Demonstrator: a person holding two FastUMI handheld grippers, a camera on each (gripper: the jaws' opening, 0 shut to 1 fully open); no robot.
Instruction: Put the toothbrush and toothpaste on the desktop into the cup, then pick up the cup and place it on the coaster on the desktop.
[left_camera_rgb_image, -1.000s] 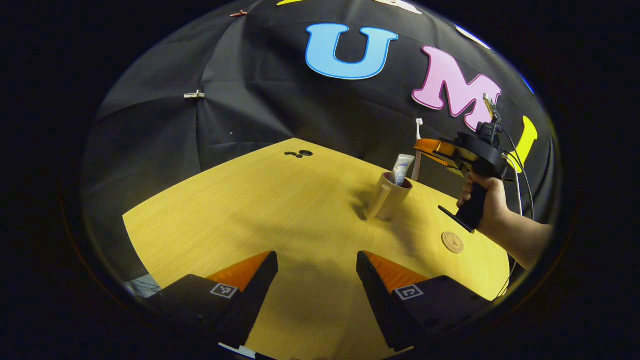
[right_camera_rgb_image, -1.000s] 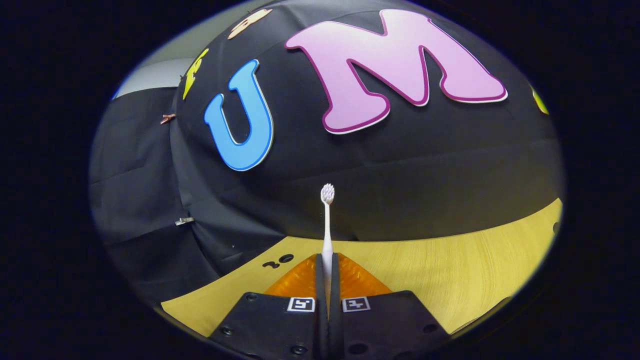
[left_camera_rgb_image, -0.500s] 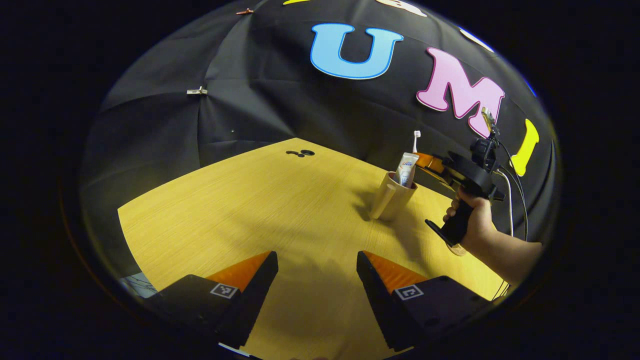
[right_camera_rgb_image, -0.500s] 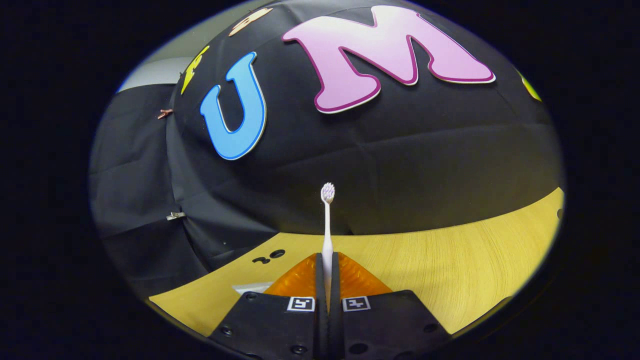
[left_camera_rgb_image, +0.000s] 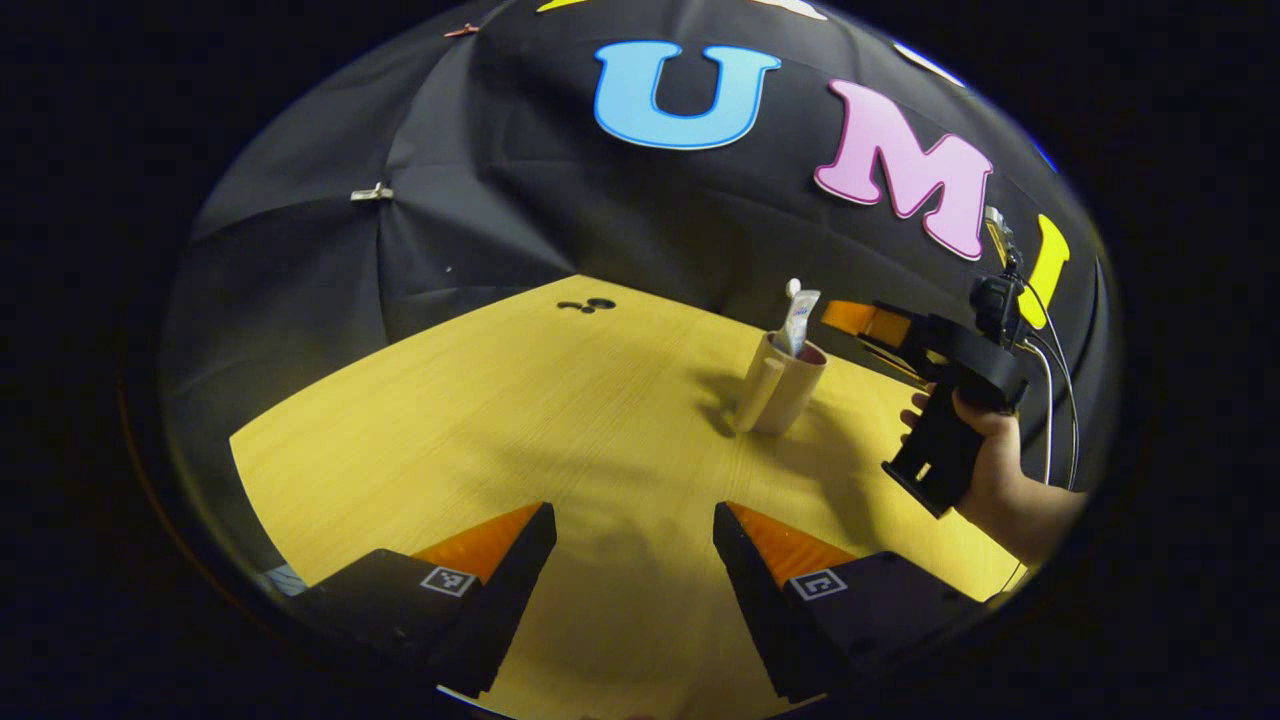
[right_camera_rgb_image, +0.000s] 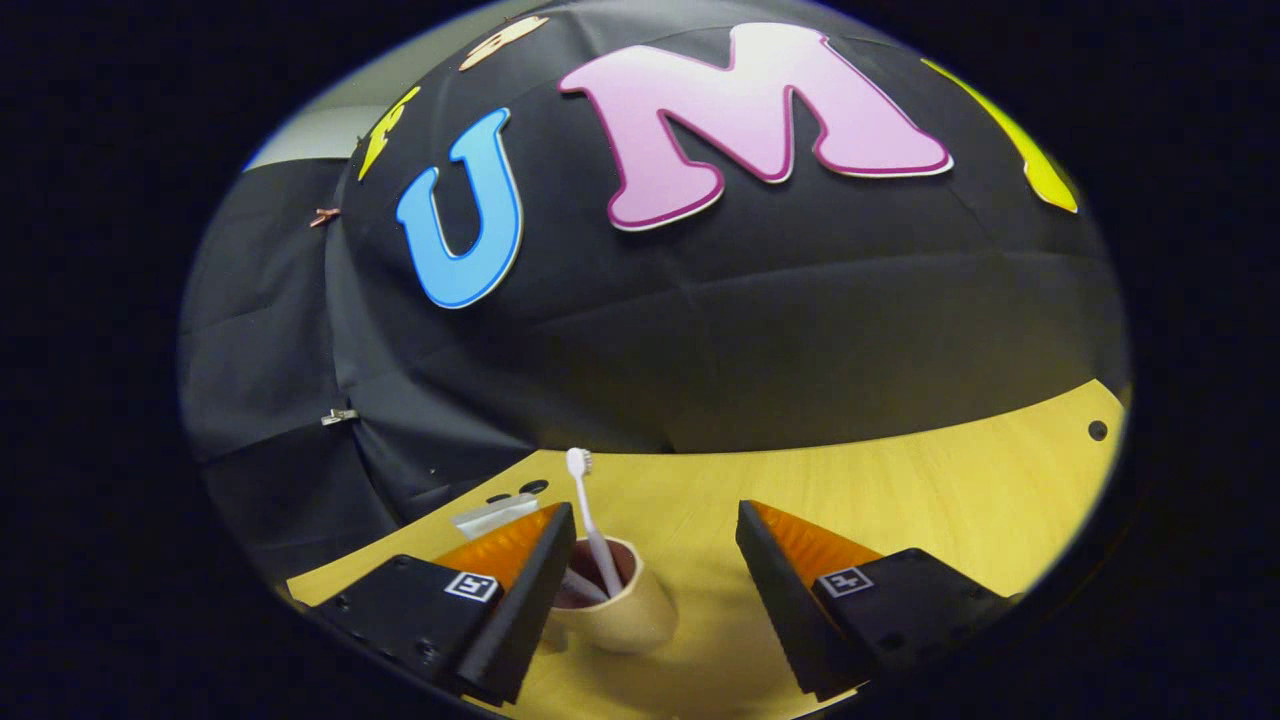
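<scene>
Right gripper just let go, jaws now spread; brush stands in cup beside paste. Left gripper open, idle over desk. Risk: cup tips if finger clips rim or brush on pull-back.

toothbrush and toothpaste in cup (on table)

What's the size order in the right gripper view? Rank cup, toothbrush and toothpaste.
1. cup, largest
2. toothbrush, its visible part a thin stem
Unranked: toothpaste, mostly hidden behind a finger of the tongs.
</scene>
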